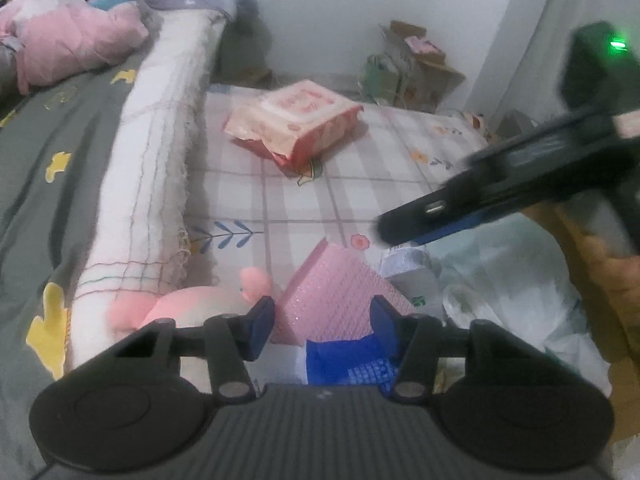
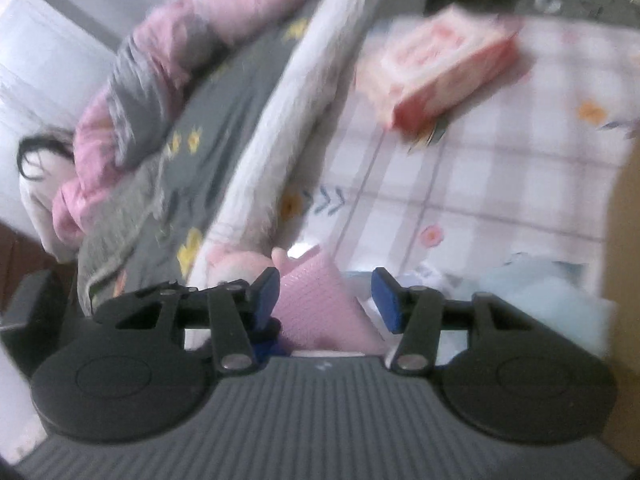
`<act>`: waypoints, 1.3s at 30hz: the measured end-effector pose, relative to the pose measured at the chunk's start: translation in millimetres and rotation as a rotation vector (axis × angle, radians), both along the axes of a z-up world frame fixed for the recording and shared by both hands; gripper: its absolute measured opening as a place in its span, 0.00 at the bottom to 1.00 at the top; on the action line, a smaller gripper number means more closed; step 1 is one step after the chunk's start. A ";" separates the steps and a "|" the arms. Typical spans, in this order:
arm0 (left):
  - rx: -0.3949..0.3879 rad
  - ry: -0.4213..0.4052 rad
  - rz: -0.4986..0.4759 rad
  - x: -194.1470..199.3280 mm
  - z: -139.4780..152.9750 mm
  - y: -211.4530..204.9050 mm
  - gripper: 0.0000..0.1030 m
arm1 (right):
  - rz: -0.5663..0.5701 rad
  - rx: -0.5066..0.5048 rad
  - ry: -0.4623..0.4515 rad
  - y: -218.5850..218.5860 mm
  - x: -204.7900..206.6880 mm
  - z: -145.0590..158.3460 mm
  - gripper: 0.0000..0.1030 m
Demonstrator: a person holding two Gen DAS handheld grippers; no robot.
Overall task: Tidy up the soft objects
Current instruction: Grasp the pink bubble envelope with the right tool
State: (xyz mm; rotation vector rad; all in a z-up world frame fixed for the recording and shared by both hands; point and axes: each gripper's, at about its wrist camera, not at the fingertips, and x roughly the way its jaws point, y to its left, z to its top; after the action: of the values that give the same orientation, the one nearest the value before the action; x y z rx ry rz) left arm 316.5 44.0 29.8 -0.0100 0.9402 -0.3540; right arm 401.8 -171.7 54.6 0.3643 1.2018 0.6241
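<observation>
A pink bubble-textured pouch stands tilted on the checked sheet; it shows beyond the gap of my left gripper, whose pads touch nothing. A blue cloth lies low by that gripper's right finger. A pink plush toy rests left of the pouch. My right gripper hovers blurred above and to the right. In the right wrist view, my right gripper stands open over the same pouch and plush toy, holding nothing.
A pink tissue pack lies mid-sheet. A white rolled blanket divides the sheet from a grey quilt with a pink jacket on it. White plastic bags crowd the right. Cardboard boxes stand by the far wall.
</observation>
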 end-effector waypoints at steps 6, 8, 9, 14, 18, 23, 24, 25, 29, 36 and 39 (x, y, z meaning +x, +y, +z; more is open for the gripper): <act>0.034 0.066 -0.046 15.8 0.7 0.0 0.61 | 0.058 -0.002 0.084 23.1 30.1 -40.7 0.51; 0.024 0.102 -0.061 23.8 -2.6 1.3 0.61 | 0.075 0.013 0.113 29.2 38.6 -51.0 0.54; 0.012 0.119 -0.065 28.2 -3.9 1.8 0.60 | 0.089 0.024 0.128 31.8 40.8 -55.7 0.56; 0.020 0.137 -0.088 36.2 -10.6 -0.5 0.49 | 0.153 0.044 0.129 43.7 40.4 -65.1 0.56; -0.013 0.098 -0.091 31.4 -9.8 0.5 0.42 | 0.171 0.041 0.100 45.3 34.6 -60.0 0.45; -0.077 0.049 -0.038 33.1 -1.7 8.0 0.41 | 0.130 0.078 0.068 36.0 35.6 -51.2 0.36; -0.092 0.047 -0.026 35.3 0.2 10.2 0.41 | 0.123 0.087 0.055 32.8 36.3 -48.0 0.34; -0.107 0.050 -0.016 36.8 1.9 12.6 0.41 | 0.116 0.097 0.042 30.3 37.0 -44.7 0.32; -0.117 0.053 0.020 38.0 7.5 20.9 0.66 | 0.091 0.118 0.020 24.6 38.1 -37.8 0.29; -0.113 0.097 0.026 37.0 -2.0 21.4 0.72 | 0.011 0.177 0.035 7.6 43.3 -42.6 0.27; -0.118 0.113 0.002 40.0 -5.6 12.5 0.71 | -0.015 0.194 0.062 5.1 43.2 -50.5 0.27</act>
State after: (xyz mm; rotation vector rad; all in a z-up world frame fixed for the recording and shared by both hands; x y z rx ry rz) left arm 356.4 56.5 24.2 -0.1401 1.0303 -0.4102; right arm 444.9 -166.5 4.1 0.5592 1.2000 0.7238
